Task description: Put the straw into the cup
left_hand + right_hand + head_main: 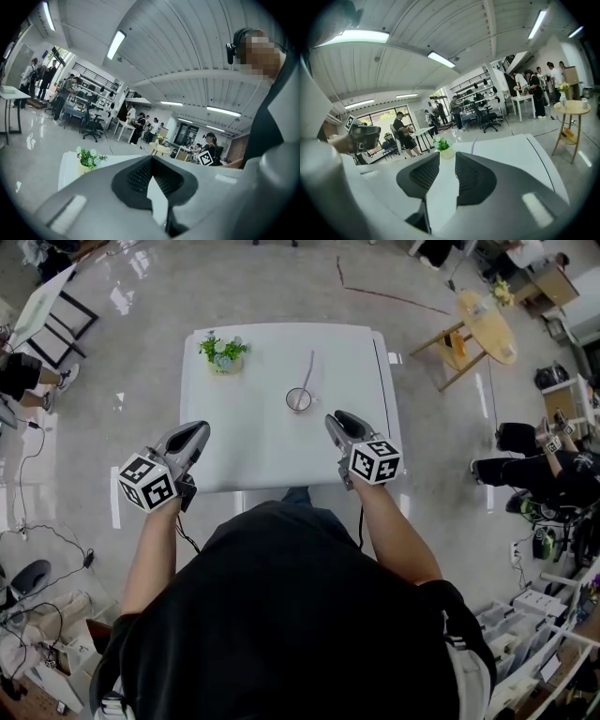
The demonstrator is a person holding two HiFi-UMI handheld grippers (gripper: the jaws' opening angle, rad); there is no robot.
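Observation:
A clear cup stands near the middle of the white table, and a thin straw sits in it, leaning toward the far edge. My left gripper hovers over the table's near left corner, its jaws meeting at the tips with nothing in them. Over the near right part, just short of the cup, my right gripper is open and empty. Looking along the right gripper, the straw's tip pokes up behind a jaw, and the cup is hidden. The left gripper points across the table.
A small potted plant stands at the table's far left corner, also seen as plant and plant. A round wooden side table is off to the right. People, desks and chairs fill the room around.

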